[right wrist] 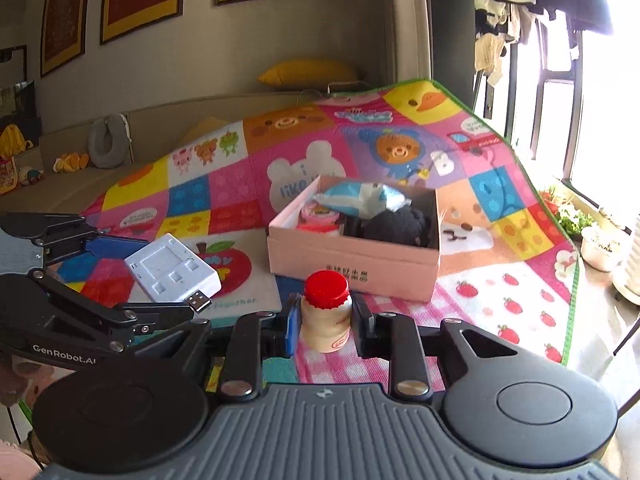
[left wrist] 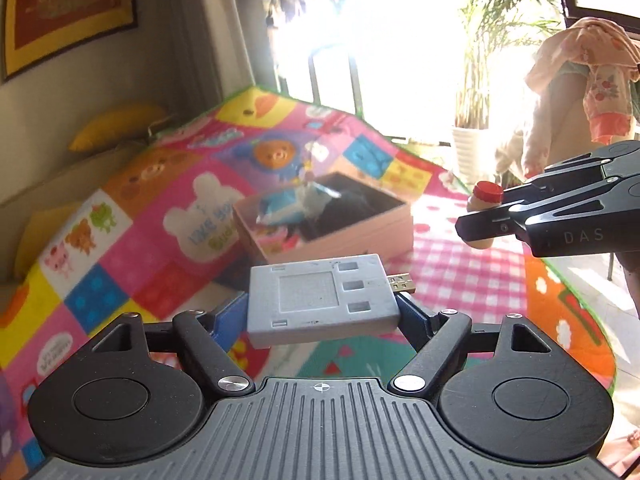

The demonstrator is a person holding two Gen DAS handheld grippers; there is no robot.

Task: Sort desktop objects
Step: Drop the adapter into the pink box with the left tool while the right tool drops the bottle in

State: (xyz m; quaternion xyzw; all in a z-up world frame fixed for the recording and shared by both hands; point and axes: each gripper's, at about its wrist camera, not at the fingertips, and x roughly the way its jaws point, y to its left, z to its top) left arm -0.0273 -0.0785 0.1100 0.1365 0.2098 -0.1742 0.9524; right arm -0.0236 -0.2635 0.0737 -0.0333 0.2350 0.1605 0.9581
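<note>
My left gripper (left wrist: 320, 312) is shut on a flat grey USB device (left wrist: 322, 298) with a metal plug sticking out to the right, held above the mat. In the right wrist view that same device (right wrist: 172, 268) shows white at the left, in the left gripper (right wrist: 168, 304). My right gripper (right wrist: 326, 322) is shut on a small yoghurt-drink bottle (right wrist: 326, 316) with a red cap, held upright. The left wrist view shows the bottle (left wrist: 484, 216) at the right, between the right gripper's fingers (left wrist: 486, 226). A pink cardboard box (right wrist: 356, 256) lies ahead, holding a blue-white packet, a pink cup and a black soft thing.
A colourful cartoon play mat (right wrist: 500, 280) covers the surface and rises at the back over a beige sofa (right wrist: 80, 184) with a yellow cushion (right wrist: 308, 72). A potted palm (left wrist: 476, 128) stands by the bright window. Clothes hang at the right (left wrist: 588, 80).
</note>
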